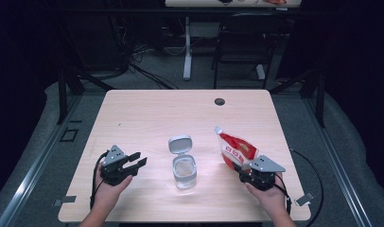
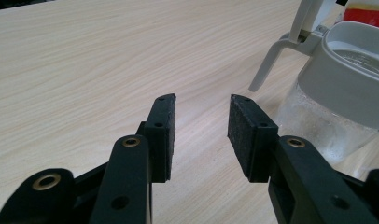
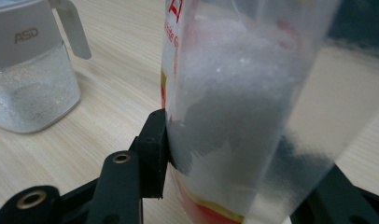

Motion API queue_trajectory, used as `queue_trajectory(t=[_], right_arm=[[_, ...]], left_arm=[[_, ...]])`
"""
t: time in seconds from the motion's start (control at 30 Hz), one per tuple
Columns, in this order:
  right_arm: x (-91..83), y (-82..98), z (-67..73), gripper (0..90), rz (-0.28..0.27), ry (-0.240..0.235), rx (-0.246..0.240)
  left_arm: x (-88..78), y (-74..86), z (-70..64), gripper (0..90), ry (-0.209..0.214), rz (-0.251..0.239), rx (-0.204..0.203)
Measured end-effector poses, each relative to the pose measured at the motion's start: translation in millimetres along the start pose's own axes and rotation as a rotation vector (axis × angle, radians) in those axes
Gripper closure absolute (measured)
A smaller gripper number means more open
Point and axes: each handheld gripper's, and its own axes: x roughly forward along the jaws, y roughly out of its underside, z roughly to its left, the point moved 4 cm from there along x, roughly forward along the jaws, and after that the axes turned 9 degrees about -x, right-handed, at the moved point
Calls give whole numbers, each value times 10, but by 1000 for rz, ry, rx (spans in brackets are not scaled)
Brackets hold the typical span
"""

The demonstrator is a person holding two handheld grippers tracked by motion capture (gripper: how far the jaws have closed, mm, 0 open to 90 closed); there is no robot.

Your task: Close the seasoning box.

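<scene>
A clear jar (image 1: 184, 172) with a grey collar and its grey flip lid (image 1: 179, 144) raised stands near the table's front middle, holding white grains. It also appears in the left gripper view (image 2: 339, 88) and the right gripper view (image 3: 31, 79). My left gripper (image 1: 139, 162) rests to its left, open, nothing between its pads (image 2: 165, 123). My right gripper (image 1: 241, 171) is shut on a red and white bag (image 1: 236, 150) of white grains, held upright to the right of the jar. The bag's clear side (image 3: 234, 107) sits between the jaws.
The light wooden table (image 1: 147, 113) has a round cable hole (image 1: 219, 101) near its far edge. A black chair (image 1: 242, 42) and a white desk leg (image 1: 187, 47) stand beyond it. Cables trail from both grippers off the front edge.
</scene>
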Motion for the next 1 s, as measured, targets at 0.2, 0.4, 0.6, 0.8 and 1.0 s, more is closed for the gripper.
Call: queue_trajectory(t=[0.2,0.4,0.6,0.8,1.0], right_arm=[[-59,-75,36,527,-3,21,-52],[-104,-134,64,528,-1,35,-97],[-153,-184,100,529,9,57,-174],[-199,-233,135,529,6,79,-235],[-221,-237,137,529,17,99,-267]], left_arm=[[-6,-1,-7,593,-4,-8,2],[-18,-4,-19,586,-10,-12,6],[-8,-1,-29,586,-9,-12,6],[-1,4,-62,582,-4,-9,18],[0,7,-58,583,-4,-10,13]])
